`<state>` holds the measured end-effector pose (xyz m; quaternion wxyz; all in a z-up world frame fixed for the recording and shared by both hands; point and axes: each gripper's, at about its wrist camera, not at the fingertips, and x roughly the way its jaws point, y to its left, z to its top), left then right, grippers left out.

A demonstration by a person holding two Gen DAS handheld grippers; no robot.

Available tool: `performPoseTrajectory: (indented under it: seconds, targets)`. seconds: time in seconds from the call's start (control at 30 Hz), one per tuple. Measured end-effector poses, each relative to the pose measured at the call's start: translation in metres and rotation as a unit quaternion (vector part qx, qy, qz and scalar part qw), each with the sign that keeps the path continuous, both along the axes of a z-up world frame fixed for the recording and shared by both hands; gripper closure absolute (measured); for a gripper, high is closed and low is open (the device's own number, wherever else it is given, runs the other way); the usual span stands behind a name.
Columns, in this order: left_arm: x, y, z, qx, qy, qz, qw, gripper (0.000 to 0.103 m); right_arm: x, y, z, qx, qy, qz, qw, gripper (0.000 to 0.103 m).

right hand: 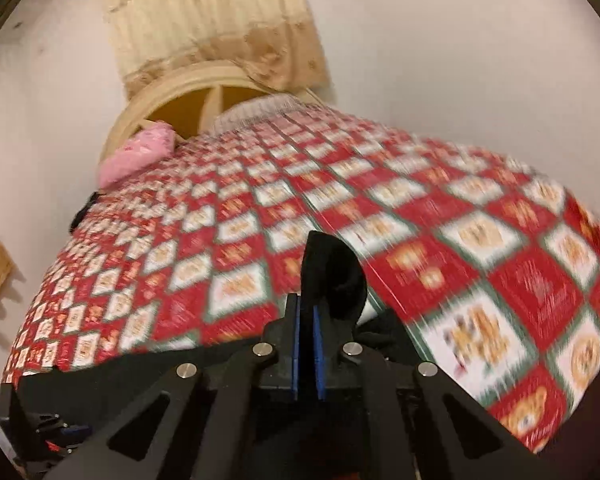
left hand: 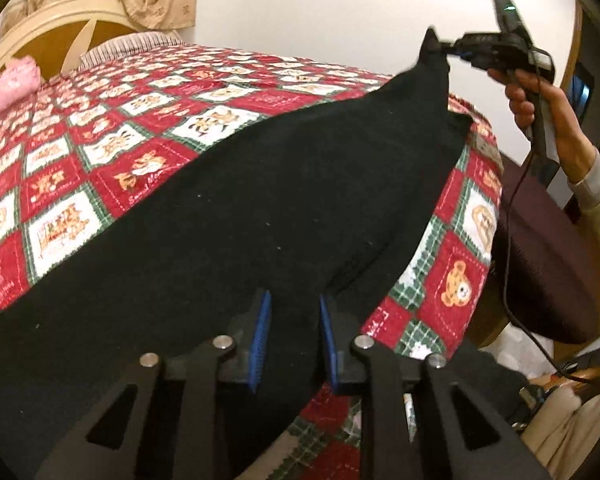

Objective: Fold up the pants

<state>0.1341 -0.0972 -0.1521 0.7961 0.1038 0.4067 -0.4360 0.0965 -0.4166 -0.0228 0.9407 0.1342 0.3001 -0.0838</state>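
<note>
Black pants (left hand: 260,208) stretched slantwise over the checkered quilt (left hand: 112,148), long axis running from the near gripper up to the far one; left gripper (left hand: 294,344) at the near end, blue pads narrowed with cloth bunched between them, looks pinched; right gripper (right hand: 308,320) clamped tight on the far corner, tuft of black fabric poking out past the tips, corner lifted off the bed; one end in each hand, so neither nearer really; next fold probably means bringing the raised end toward the low one along that line.
</note>
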Motion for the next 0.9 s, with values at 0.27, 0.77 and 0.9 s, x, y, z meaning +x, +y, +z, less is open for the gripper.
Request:
performPoseTrajectory:
  seconds: [0.27, 0.77, 0.9]
  targets:
    - [0.002, 0.002, -0.006, -0.015, 0.008, -0.009, 0.9998, 0.077, -0.045, -0.004, 0.024, 0.019, -0.091, 0.029, 0.995, 0.098]
    - [0.002, -0.002, -0.004, 0.006, 0.001, -0.023, 0.9997, 0.077, -0.091, -0.065, -0.046, 0.136, -0.043, -0.043, 0.989, 0.054]
    - [0.006, 0.0, -0.007, -0.003, 0.013, -0.024, 0.9996, 0.077, -0.075, -0.082, -0.049, 0.201, -0.013, -0.048, 0.978, 0.057]
